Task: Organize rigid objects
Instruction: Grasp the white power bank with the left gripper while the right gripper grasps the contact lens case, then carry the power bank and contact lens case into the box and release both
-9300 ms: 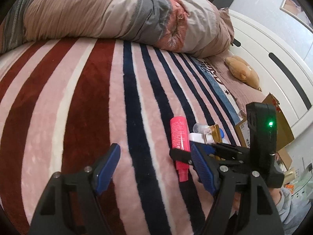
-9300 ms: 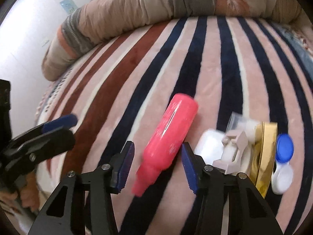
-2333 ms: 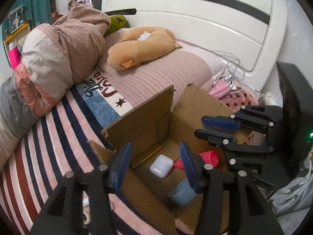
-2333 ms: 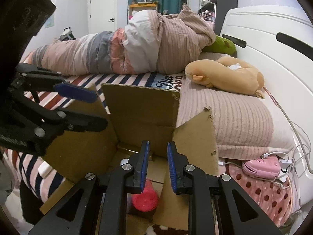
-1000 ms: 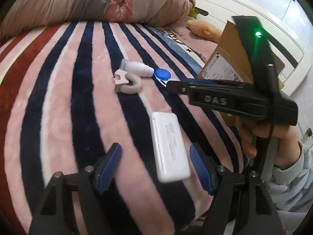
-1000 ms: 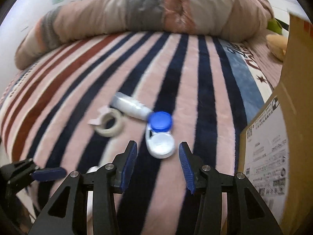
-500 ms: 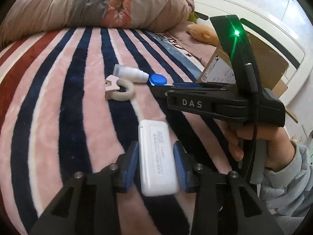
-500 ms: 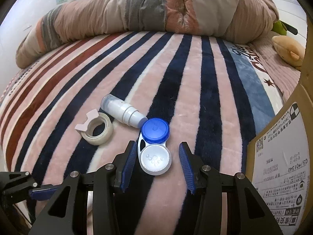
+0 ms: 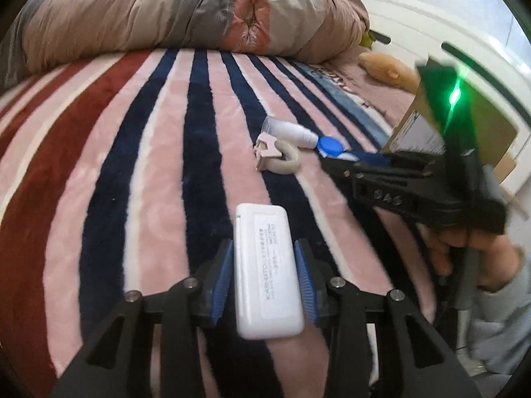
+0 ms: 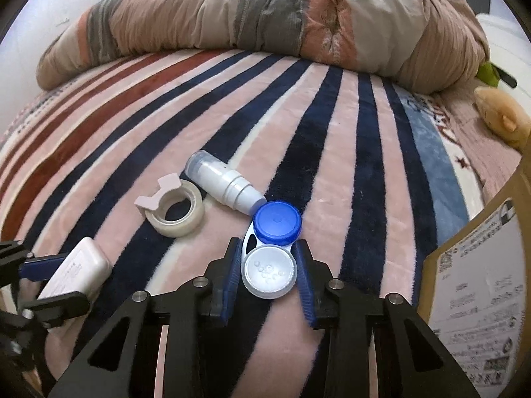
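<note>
My left gripper (image 9: 264,277) is shut on a white rectangular case (image 9: 265,272) lying on the striped blanket; the case also shows in the right wrist view (image 10: 78,270). My right gripper (image 10: 267,270) has its blue pads against both sides of a contact lens case (image 10: 270,248) with one blue and one white cap. A roll of clear tape (image 10: 176,210) with a pink dispenser tab and a small white bottle (image 10: 225,187) lie just beyond it; the tape (image 9: 282,159) and bottle (image 9: 288,131) also show in the left wrist view.
A cardboard box (image 10: 481,285) stands at the right edge of the bed. A rolled duvet (image 10: 265,20) lies across the far side. A tan plush toy (image 10: 501,119) rests at the far right near the white headboard (image 9: 448,43).
My left gripper has closed on the white case. My right gripper has moved forward and closed around the contact lens case.
</note>
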